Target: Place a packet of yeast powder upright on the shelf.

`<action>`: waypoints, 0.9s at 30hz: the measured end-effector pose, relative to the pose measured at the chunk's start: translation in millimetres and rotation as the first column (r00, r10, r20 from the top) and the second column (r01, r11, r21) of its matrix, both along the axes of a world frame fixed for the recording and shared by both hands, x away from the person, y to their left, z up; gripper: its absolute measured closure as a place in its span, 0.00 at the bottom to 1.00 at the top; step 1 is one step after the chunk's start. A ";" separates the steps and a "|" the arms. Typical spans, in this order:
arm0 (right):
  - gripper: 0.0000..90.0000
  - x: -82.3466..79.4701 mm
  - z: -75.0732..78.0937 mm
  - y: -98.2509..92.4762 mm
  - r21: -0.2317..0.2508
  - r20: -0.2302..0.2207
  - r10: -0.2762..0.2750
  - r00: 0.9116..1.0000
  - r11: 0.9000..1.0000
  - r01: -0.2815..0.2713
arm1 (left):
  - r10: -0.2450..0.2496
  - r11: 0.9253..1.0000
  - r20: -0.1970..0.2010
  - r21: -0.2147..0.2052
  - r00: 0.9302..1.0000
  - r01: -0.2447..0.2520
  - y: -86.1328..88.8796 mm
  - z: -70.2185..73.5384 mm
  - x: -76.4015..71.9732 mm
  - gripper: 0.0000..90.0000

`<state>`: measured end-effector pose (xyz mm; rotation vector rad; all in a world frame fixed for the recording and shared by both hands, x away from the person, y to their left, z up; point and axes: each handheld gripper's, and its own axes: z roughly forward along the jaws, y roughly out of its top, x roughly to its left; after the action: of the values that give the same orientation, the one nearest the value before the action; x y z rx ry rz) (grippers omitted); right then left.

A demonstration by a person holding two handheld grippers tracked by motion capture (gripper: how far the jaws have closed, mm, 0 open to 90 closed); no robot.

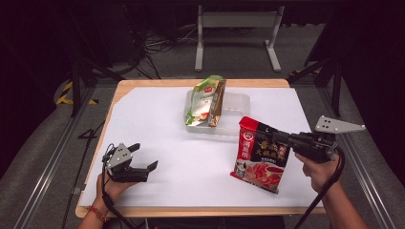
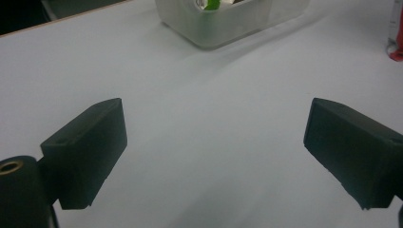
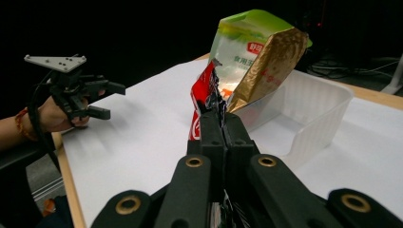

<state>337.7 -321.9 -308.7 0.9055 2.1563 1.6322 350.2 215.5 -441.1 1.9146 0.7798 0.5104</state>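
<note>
R gripper [image 1: 276, 136] clamps red packet [image 1: 260, 155] nr table's right edge, lifted. L gripper [image 1: 143, 157] jaws wide apart, empty, nr front-left corner.

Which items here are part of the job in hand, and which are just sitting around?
In the job:
red pouch, clamped in the right gripper
clear bin
green-and-gold pouch standing in the bin

Just about:
left gripper, open over the white sheet
metal stand behind the table

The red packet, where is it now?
In the high view, the red packet hangs right of centre, pinched by the right gripper, just in front of the clear tray.
</note>
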 end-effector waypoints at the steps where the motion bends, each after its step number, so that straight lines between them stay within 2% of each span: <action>1: 0.99 0.7 0.8 0.2 0.000 0.004 -0.008 1.000 1.000 0.008 | 0.000 1.000 0.000 0.000 1.000 0.000 0.0 0.0 0.0 0.09; 8: 0.99 11.3 4.0 2.1 0.003 0.017 -0.056 0.998 0.998 0.056 | -0.010 1.000 0.000 0.001 1.000 0.010 0.7 -1.0 -0.2 0.09; 14: 0.99 17.0 6.2 4.4 0.015 0.022 -0.071 0.997 0.997 0.071 | -0.010 1.000 0.003 0.002 1.000 0.010 -1.1 0.8 -2.7 0.09; 19: 0.99 21.0 14.2 7.2 0.018 0.040 -0.091 0.995 0.996 0.090 | -0.013 1.000 0.009 0.011 1.000 0.013 -1.8 1.4 -4.5 0.09; 27: 0.99 31.0 31.6 12.1 0.030 0.067 -0.125 0.990 0.992 0.123 | -0.014 1.000 0.008 0.002 1.000 0.014 0.0 1.1 -4.3 0.09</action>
<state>368.7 -309.8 -277.1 0.9562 1.9962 1.6109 345.9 215.5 -440.0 1.9169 0.7603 0.5101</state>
